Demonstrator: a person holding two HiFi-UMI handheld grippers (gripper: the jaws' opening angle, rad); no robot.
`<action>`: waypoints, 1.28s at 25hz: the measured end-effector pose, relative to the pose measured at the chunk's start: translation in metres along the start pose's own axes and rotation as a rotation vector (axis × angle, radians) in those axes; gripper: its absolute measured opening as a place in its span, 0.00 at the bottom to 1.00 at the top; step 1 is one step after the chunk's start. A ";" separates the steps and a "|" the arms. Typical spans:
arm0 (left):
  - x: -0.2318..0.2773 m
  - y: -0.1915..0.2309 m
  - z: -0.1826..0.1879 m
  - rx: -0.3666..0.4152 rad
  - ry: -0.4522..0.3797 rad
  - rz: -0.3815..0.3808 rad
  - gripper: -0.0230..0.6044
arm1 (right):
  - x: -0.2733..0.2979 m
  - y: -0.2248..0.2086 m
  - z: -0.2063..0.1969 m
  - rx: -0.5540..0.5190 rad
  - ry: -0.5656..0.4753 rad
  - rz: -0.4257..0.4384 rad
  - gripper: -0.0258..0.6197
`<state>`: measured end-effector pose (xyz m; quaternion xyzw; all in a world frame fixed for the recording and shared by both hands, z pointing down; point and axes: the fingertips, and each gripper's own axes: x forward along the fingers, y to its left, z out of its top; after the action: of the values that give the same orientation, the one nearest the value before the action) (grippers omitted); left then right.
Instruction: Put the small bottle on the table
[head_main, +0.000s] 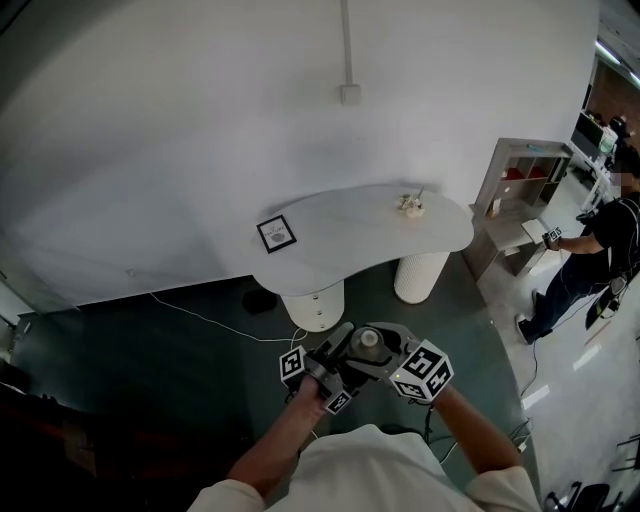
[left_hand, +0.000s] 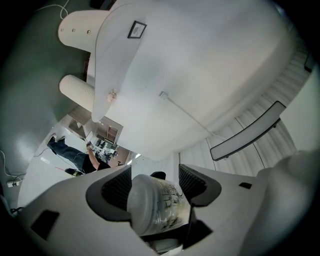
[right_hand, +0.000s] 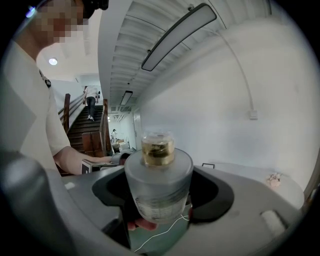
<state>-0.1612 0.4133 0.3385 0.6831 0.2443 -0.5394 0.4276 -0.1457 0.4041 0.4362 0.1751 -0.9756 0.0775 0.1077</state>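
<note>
The small bottle (head_main: 368, 341), frosted glass with a gold neck, is held in the air low in the head view, well short of the white table (head_main: 350, 240). My left gripper (head_main: 345, 352) and right gripper (head_main: 386, 352) meet around it. In the right gripper view the bottle (right_hand: 158, 187) stands upright and fills the space between the jaws of that gripper (right_hand: 161, 196). In the left gripper view the bottle (left_hand: 152, 202) lies crosswise between the dark pads (left_hand: 118, 188) of that gripper (left_hand: 155, 186), touching both. A fingertip shows under the bottle.
On the table lie a small framed card (head_main: 276, 233) and a small pale object (head_main: 411, 205). The table stands on two white cylinder legs (head_main: 315, 303). A shelf unit (head_main: 520, 185) and a person (head_main: 600, 245) are at the right. A white cable (head_main: 200, 315) runs across the dark floor.
</note>
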 end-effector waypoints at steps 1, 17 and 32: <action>-0.002 -0.002 0.001 -0.002 0.000 0.002 0.48 | 0.003 0.002 -0.001 0.003 -0.001 -0.003 0.58; -0.011 -0.001 0.037 -0.023 -0.002 0.013 0.48 | 0.033 -0.018 0.001 0.023 -0.011 -0.013 0.58; 0.006 0.063 0.136 0.058 -0.029 0.038 0.48 | 0.070 -0.129 0.024 0.013 -0.003 0.089 0.58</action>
<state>-0.1809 0.2642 0.3458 0.6918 0.2094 -0.5478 0.4213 -0.1684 0.2571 0.4444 0.1325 -0.9820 0.0884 0.1015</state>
